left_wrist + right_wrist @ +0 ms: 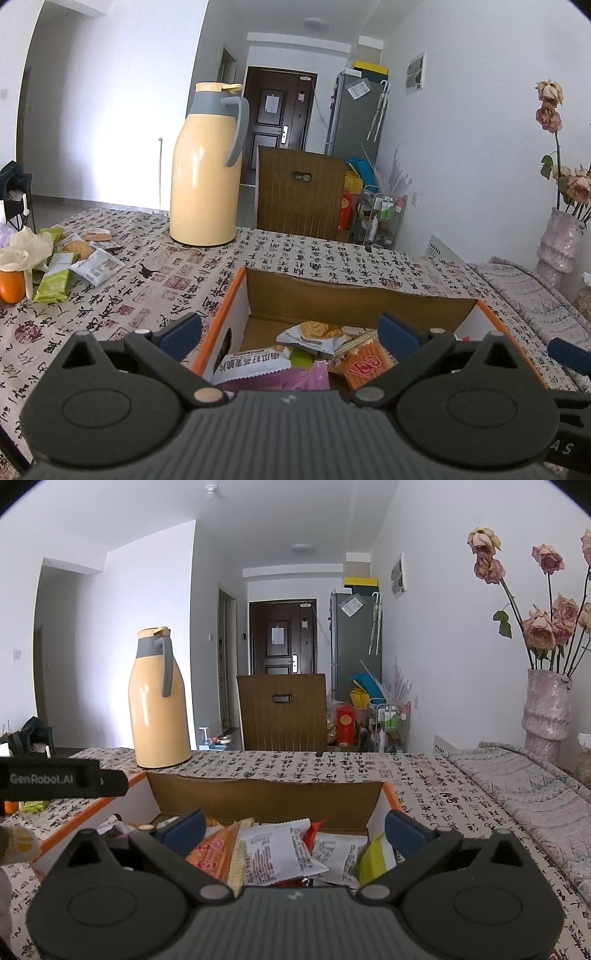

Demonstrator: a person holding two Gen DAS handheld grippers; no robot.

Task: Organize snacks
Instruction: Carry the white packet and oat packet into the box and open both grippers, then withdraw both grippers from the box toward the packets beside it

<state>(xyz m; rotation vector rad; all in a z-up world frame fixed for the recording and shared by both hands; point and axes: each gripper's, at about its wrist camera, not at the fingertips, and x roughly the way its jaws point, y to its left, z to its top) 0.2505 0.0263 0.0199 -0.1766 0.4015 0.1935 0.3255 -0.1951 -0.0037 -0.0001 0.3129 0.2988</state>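
An open cardboard box (362, 299) with an orange rim sits on the table and holds several snack packets: a white one (251, 363), a purple one (280, 380) and an orange one (364, 365). My left gripper (291, 332) hangs over the box's near left part, open, with nothing between its pads. My right gripper (295, 830) hovers over the same box (266, 797), open and empty, above white packets (273, 853) and a yellow-green one (375, 860). Loose snacks (79, 258) lie on the table's far left, among them green bars (53, 284).
A tall yellow thermos jug (207, 173) stands behind the box. An orange fruit (11, 288) and crumpled paper lie by the loose snacks. At the right stands a vase of dried roses (546, 716). A brown chair back (282, 712) rises beyond the table's far edge.
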